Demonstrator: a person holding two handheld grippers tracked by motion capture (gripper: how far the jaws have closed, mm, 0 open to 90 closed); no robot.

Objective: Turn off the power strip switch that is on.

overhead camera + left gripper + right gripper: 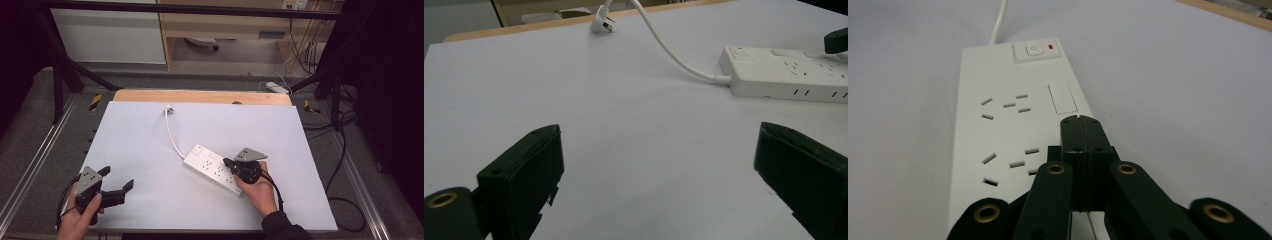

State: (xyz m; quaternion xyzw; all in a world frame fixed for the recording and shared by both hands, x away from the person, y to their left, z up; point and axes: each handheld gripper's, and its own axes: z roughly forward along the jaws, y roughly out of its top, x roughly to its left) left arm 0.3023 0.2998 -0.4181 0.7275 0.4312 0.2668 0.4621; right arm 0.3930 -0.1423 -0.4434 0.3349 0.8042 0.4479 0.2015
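Both grippers are chunky black things; left gripper point(119, 184), right gripper point(228, 162); grey triangle plates on top, brass-ringed screw holes, black cables trailing; dark sleeve point(280, 227).

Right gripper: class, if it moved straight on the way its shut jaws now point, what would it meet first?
The right gripper points along the white power strip towards its switch; that raised switch looks first in line, though the tips' height above the strip is unclear.

Left gripper point(117, 181), held in left hand point(80, 217), near the lower left: black jaws spread wide, level. Right gripper point(229, 162), in right hand point(260, 192): jaws pressed together, pointing away and leftward.
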